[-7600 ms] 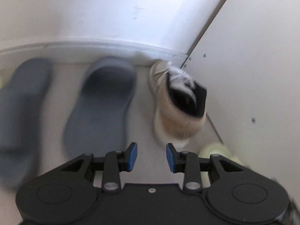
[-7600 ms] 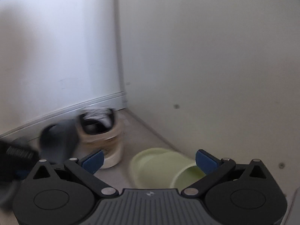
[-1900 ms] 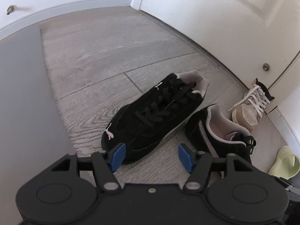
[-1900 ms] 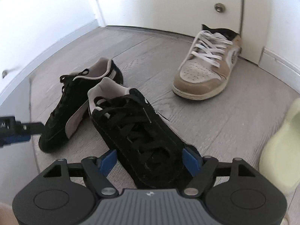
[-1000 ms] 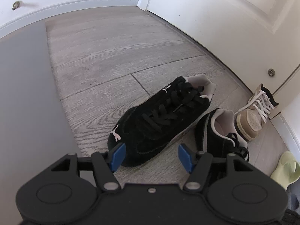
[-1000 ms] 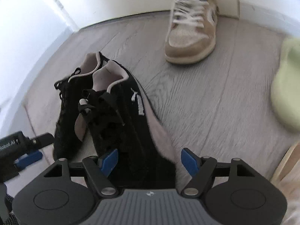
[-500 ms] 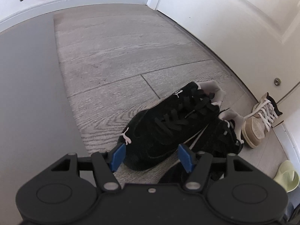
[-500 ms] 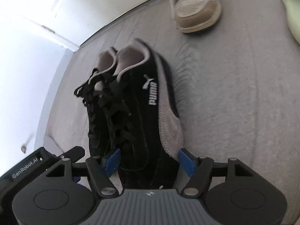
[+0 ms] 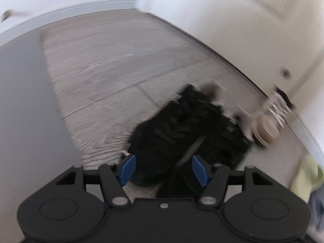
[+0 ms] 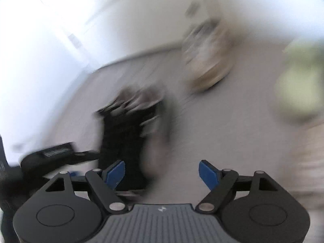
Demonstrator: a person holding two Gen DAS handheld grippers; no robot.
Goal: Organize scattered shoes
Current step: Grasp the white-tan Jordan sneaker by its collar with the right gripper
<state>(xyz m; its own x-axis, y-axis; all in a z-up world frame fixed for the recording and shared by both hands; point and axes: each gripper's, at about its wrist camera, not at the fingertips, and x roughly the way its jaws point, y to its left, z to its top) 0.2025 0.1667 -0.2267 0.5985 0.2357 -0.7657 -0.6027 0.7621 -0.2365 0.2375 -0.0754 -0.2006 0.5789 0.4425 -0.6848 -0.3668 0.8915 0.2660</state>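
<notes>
Two black lace-up sneakers lie side by side on the grey wood floor, the left one [image 9: 162, 133] and the right one [image 9: 224, 141] touching. My left gripper [image 9: 163, 170] is open, its blue pads on either side of the toes. In the blurred right wrist view the black pair [image 10: 131, 129] lies ahead to the left. My right gripper [image 10: 163, 173] is open and empty, with bare floor between its pads. A tan sneaker with white laces [image 9: 271, 119] stands by the white door; it also shows in the right wrist view [image 10: 208, 56].
A pale green slipper [image 9: 309, 174] lies at the right, also in the right wrist view [image 10: 297, 81]. White door [image 9: 232, 20] and baseboard [image 9: 70, 14] bound the floor. A grey panel [image 9: 24, 105] stands at the left. The left gripper's body [image 10: 52, 154] shows at the right view's left.
My right gripper has pulled back and swung right off the black sneaker it straddled; the view is now blurred by motion. My left gripper has moved closer over the black pair's toes.
</notes>
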